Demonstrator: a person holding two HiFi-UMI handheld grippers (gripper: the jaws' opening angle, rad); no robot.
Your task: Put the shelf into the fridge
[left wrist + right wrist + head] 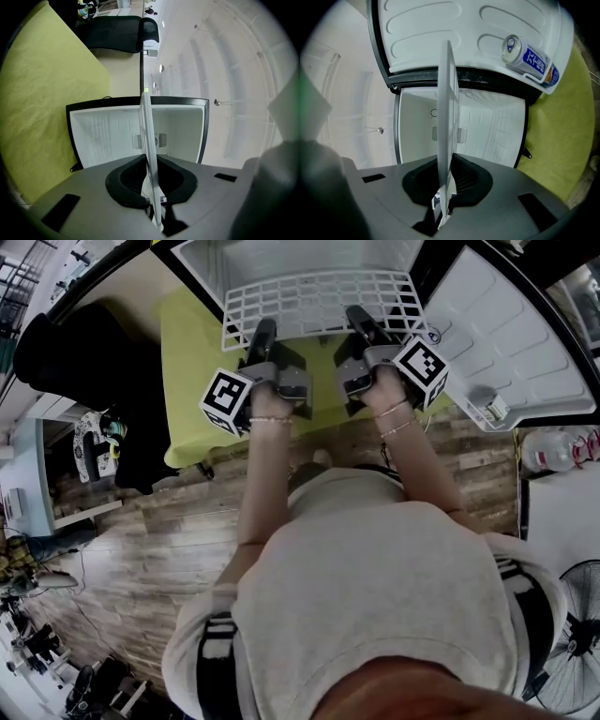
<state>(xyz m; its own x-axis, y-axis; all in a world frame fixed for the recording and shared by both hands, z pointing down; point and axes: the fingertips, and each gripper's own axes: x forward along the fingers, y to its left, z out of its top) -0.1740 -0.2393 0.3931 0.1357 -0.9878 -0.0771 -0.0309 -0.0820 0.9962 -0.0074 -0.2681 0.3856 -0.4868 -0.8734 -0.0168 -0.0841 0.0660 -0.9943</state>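
1. Fridge: stood open on the yellow-green surface, cavity bare.
2. Door: wide open at right, no obstacle, we judged.
3. Shelf: white wire grid, at the fridge mouth; we advised keeping it level and square to the walls.
4. Left gripper, right gripper: each clamped on the shelf's near edge.
5. Can: in the door rack, apart.
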